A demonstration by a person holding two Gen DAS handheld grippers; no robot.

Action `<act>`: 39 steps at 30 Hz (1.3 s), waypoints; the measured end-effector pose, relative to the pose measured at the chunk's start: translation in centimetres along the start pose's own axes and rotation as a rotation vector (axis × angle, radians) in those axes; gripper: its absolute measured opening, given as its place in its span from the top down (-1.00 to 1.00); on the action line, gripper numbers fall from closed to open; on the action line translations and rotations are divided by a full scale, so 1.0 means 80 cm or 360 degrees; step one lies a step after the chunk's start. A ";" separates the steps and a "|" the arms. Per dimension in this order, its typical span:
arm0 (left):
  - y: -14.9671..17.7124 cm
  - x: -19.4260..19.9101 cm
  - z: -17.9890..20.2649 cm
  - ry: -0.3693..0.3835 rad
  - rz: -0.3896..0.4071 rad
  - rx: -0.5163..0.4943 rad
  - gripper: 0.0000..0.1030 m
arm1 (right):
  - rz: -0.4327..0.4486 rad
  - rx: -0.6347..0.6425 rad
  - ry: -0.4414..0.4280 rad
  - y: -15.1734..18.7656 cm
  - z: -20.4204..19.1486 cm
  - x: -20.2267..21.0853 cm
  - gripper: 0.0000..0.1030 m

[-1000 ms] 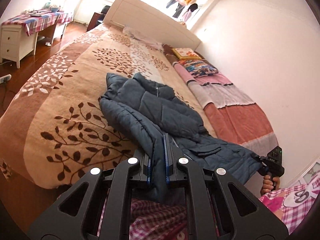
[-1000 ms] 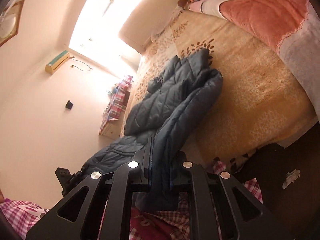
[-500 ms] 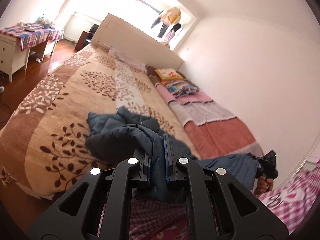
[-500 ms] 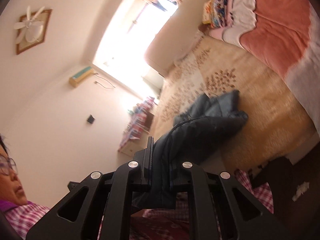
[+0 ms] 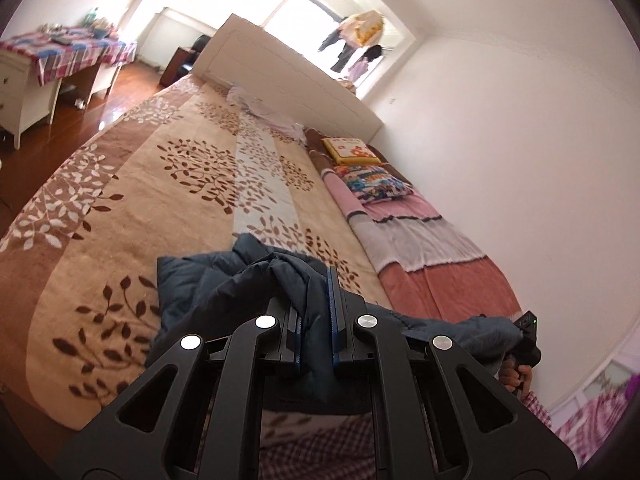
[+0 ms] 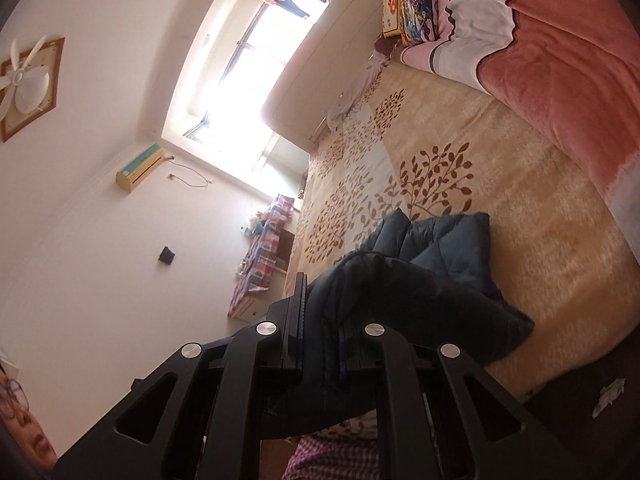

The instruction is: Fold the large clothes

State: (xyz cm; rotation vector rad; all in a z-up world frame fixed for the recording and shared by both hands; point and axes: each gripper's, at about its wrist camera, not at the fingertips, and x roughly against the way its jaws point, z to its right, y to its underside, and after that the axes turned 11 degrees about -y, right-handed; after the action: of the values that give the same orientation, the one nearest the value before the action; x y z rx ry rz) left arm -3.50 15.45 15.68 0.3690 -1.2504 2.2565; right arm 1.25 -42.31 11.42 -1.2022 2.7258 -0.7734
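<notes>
A wide bed [image 5: 120, 208] wears a tan leaf-patterned blanket, with striped pink bedding [image 5: 420, 248] and cushions [image 5: 372, 182] along the wall side. A dark blue quilted jacket [image 5: 224, 280] lies bunched near the foot edge. The left gripper [image 5: 316, 320] and the right gripper [image 6: 320, 332] each pinch a fold of it, pointing slightly downward, with the cloth sagging between them.

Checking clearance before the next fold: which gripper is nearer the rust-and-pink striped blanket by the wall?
Right. The right gripper holds the dark blue quilted jacket just off that blanket's foot end; the left gripper holds it farther over, above the leaf-patterned beige bedspread.
</notes>
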 end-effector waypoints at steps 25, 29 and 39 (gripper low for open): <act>-0.086 -0.399 -0.137 -0.0503 -0.0448 0.0491 0.71 | -0.0208 -0.0413 0.0515 -0.151 0.271 -0.296 0.75; -0.080 -0.418 -0.147 -0.0545 -0.0517 0.0600 0.49 | -0.0259 -0.0498 0.0600 -0.147 0.297 -0.311 0.62; -0.122 -0.367 -0.127 -0.0452 -0.0209 0.0568 -0.31 | -0.0095 -0.0440 0.0294 -0.169 0.257 -0.282 -0.57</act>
State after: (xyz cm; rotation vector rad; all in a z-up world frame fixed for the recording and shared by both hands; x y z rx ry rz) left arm 26.36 19.01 3.23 0.9033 -0.9131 2.3674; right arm 31.23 -42.65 -3.32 -1.3285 3.0418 -0.5507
